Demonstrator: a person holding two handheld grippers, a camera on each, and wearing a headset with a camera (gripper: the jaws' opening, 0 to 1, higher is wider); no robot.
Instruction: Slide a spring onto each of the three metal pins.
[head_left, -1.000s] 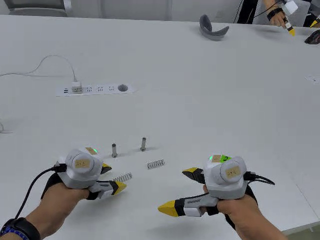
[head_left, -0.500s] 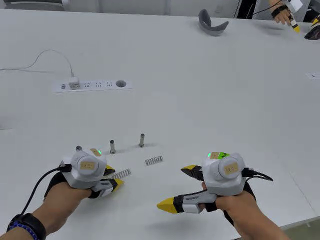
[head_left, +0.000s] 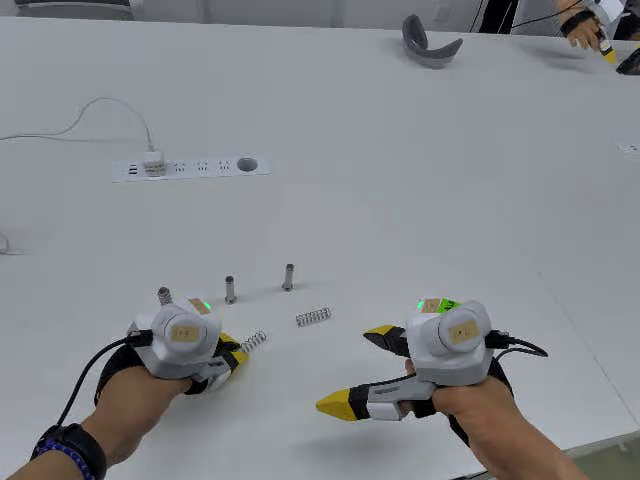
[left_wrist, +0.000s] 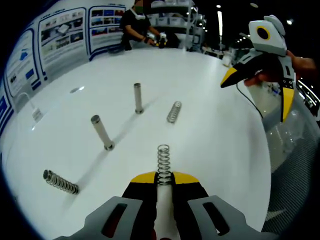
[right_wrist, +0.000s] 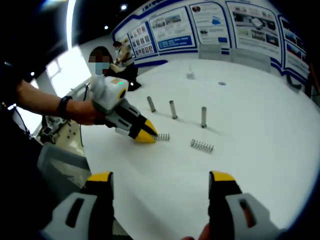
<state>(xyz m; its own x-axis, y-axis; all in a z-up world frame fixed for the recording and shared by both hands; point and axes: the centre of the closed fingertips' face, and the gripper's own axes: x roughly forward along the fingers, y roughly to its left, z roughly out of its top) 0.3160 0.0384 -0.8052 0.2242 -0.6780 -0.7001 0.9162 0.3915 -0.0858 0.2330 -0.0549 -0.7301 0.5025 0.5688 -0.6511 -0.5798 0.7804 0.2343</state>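
Nothing legible: print on the wall posters (right_wrist: 210, 22) is blurred, as are the tan stickers (head_left: 184, 333) on the left hand-held gripper (head_left: 232, 358) and the right hand-held gripper (head_left: 357, 368).

The worktop (head_left: 400, 220) is showing a smooth white face, matt with a soft sheen. The pins (head_left: 288, 277) are gleaming dully as bare grey metal, and the spring (left_wrist: 163, 159) in the left claw (left_wrist: 164, 176) is glinting as bright coiled wire. That claw and the right claw (right_wrist: 160, 176) are wearing smooth white-grey plastic shells with yellow tips. The power strip (head_left: 190, 168) is looking like white plastic.
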